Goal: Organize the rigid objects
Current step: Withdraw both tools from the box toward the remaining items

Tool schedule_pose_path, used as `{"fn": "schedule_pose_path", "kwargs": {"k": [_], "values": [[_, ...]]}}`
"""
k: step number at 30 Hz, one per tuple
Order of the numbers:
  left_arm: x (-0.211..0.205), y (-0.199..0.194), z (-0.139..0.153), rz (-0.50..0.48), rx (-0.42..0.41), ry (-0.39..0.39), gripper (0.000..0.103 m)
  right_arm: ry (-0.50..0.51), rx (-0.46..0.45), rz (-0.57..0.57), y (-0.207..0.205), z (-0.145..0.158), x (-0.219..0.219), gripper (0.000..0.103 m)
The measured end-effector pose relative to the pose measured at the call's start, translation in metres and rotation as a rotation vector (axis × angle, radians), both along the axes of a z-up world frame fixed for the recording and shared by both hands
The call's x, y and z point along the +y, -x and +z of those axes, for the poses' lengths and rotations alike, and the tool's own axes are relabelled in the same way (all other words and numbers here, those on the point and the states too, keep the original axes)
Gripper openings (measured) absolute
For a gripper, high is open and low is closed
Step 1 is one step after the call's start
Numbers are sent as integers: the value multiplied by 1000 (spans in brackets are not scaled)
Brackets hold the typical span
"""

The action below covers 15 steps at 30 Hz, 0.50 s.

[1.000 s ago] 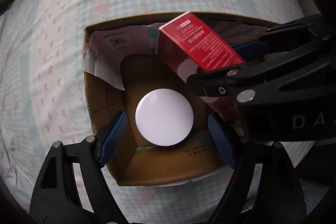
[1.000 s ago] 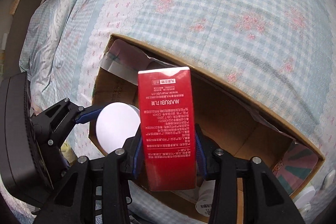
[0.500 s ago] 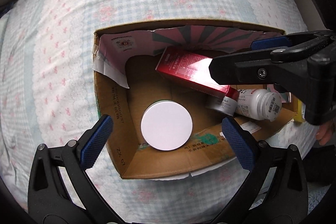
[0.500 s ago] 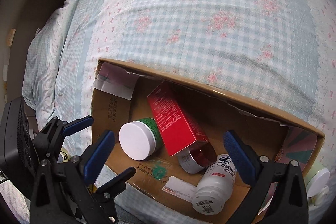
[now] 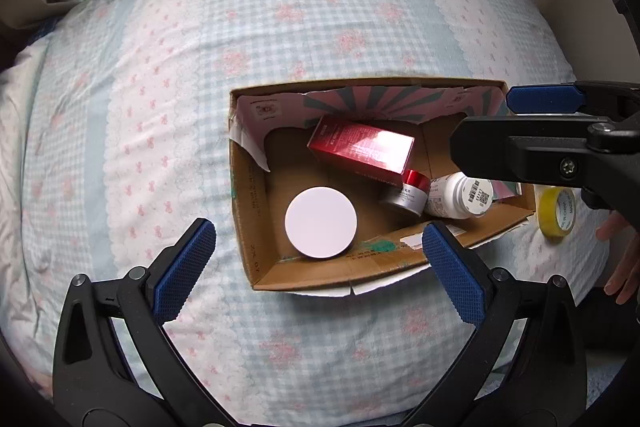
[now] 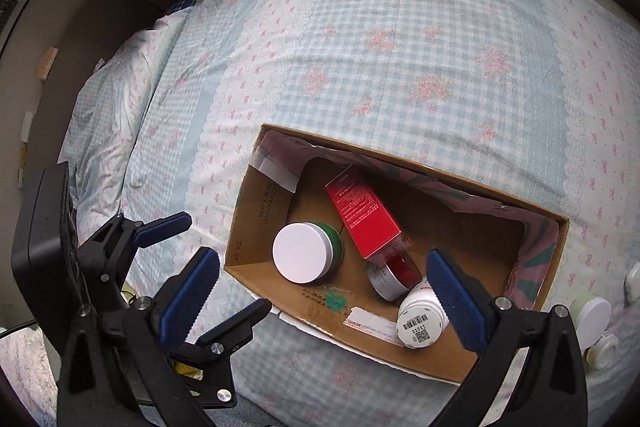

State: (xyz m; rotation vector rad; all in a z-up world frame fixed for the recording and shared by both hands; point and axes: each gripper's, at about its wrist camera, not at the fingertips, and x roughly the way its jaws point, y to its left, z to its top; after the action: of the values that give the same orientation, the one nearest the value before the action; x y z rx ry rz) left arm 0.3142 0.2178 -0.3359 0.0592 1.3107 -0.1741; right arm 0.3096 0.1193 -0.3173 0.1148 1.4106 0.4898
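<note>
Both grippers, left (image 5: 316, 265) and right (image 6: 322, 301), hover wide open and empty above the cardboard box (image 6: 472, 355), the yellow tape roll (image 5: 558, 213) just outside its right end, nearer the right.

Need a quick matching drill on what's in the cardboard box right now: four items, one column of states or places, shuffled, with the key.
Items:
1. red carton
2. white-lidded green jar
3. white pill bottle
4. small red-capped jar

States:
A. standing with its lid up, near the box's left wall
B. on its side, barcode label showing
C. leaning tilted, its lower end on the small jar
D. tipped over, partly under the carton's lower end

Pairs: 1-C, 2-A, 3-B, 4-D
</note>
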Motion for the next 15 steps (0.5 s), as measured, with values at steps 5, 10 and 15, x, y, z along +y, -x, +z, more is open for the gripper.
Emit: {"fn": "schedule_pose_path", "kwargs": {"k": [5, 10, 15], "values": [[12, 34, 33, 39, -63, 17, 102, 35, -122, -22, 35, 43, -3, 103], [20, 68, 64, 71, -116, 26, 103, 83, -187, -82, 69, 84, -15, 103], [27, 100, 94, 73, -166, 51, 103, 132, -261, -152, 113, 122, -34, 103]]}}
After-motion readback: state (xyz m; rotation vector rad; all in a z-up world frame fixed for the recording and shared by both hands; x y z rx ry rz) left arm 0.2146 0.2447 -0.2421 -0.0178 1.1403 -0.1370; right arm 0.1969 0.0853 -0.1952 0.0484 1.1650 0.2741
